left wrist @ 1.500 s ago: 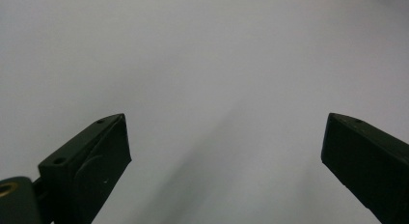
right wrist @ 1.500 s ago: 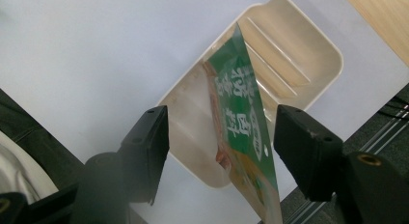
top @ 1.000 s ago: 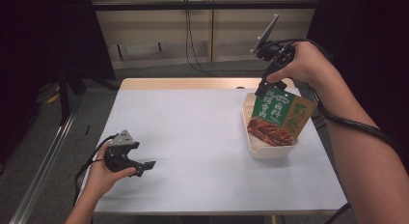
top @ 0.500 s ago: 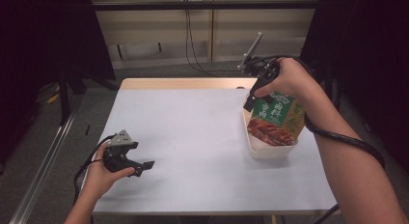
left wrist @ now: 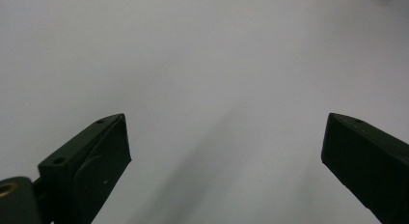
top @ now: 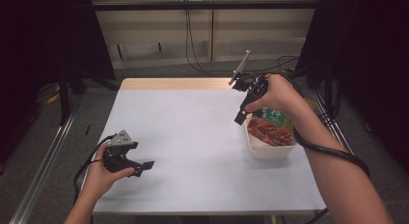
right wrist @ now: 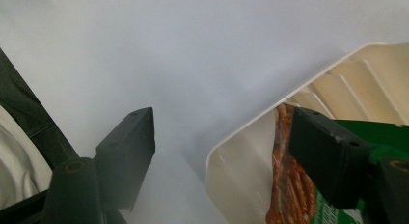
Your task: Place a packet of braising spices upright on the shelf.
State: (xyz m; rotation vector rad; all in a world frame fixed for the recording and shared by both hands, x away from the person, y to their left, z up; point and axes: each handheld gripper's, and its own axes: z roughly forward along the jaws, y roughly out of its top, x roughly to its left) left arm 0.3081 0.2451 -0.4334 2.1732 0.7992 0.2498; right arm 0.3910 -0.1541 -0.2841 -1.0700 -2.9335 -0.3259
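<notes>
Right gripper held over tub's near-left rim, jaws apart, just been opening, nothing gripped; one jaw seen over packet. Packet laid inside tub at table's right side. Left gripper held wide open, empty, low over table.

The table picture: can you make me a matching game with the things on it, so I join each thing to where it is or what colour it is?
Things:
1. packet
2. tub
3. left gripper
4. right gripper

Places, colours, states:
A. cream, at the table's right side
B. green and red, lying in the tub
C. jaws open, astride the tub's rim
D. jaws open, low over bare table near the left front

Pairs: 1-B, 2-A, 3-D, 4-C
</notes>
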